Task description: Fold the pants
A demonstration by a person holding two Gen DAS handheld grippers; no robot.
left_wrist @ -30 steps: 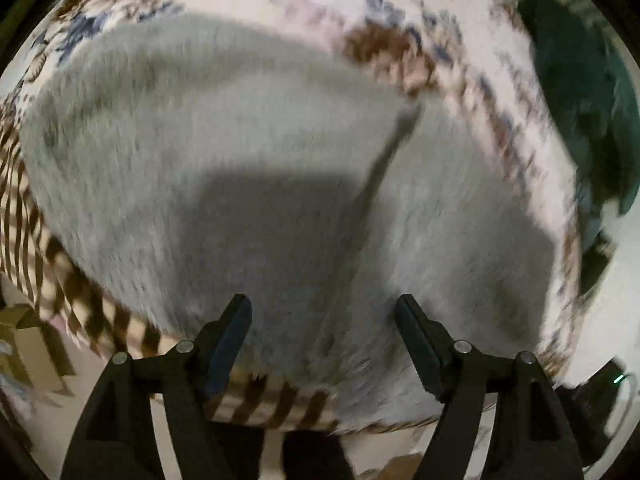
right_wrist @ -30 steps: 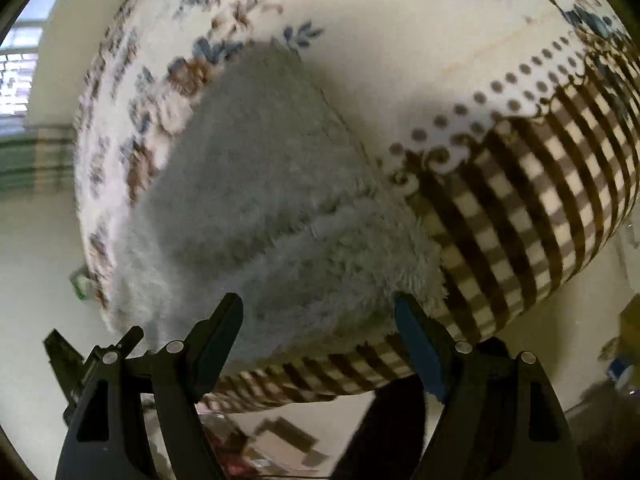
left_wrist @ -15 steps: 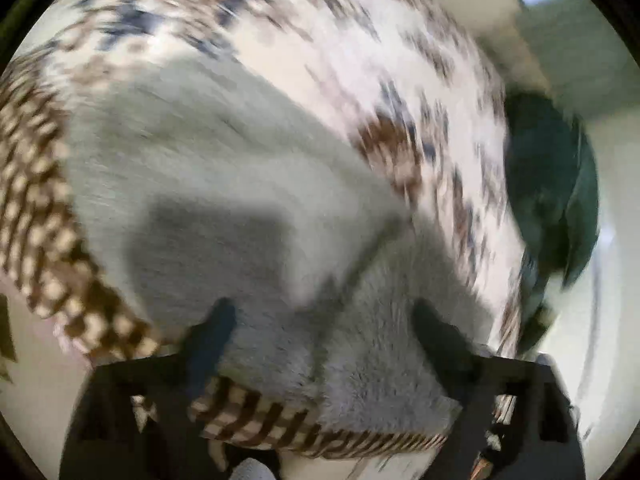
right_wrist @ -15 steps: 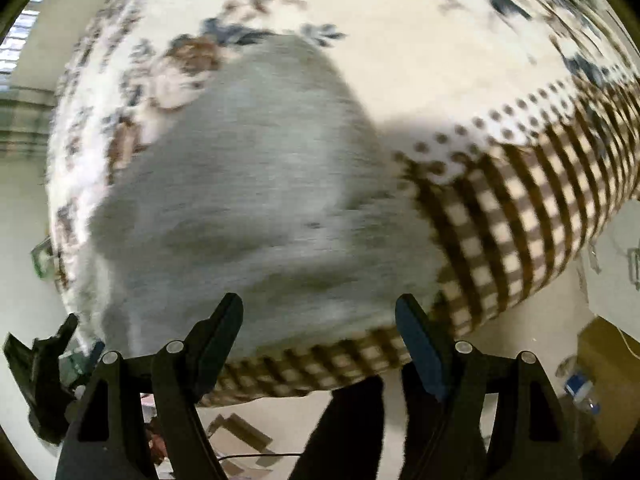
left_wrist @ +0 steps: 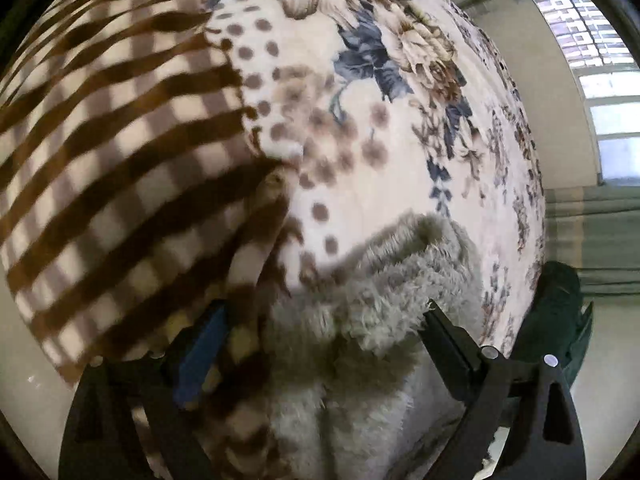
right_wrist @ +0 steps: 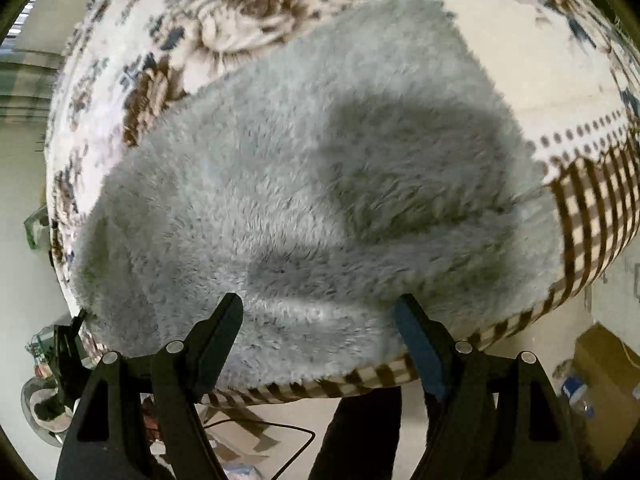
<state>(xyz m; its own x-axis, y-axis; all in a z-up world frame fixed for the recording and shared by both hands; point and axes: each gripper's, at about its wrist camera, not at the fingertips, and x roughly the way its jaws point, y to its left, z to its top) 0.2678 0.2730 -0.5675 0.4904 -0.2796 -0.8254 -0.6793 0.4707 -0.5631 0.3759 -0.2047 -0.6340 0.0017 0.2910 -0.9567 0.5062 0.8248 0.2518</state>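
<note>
On the patterned blanket (right_wrist: pixel 248 32), cream with brown and blue flowers and a brown checked border, lie the fluffy grey pants (right_wrist: pixel 304 184), folded into a thick pad near the blanket's checked edge. Seen from the left wrist, the left gripper (left_wrist: pixel 320 328) sits low at one end of the pants (left_wrist: pixel 384 304), its fingers (left_wrist: pixel 448 340) spread wide: a raised, shaggy fold of the grey fleece fills the gap between them, while the left-hand finger is blurred and overlaps the checked border (left_wrist: pixel 120 184). Whether either pad touches the cloth cannot be told. Seen from the right wrist, the right gripper (right_wrist: pixel 318 326) hovers at the near edge of the pants, jaws parted and gripping nothing, with the fleece spreading ahead of and between the fingertips (right_wrist: pixel 230 312).
</note>
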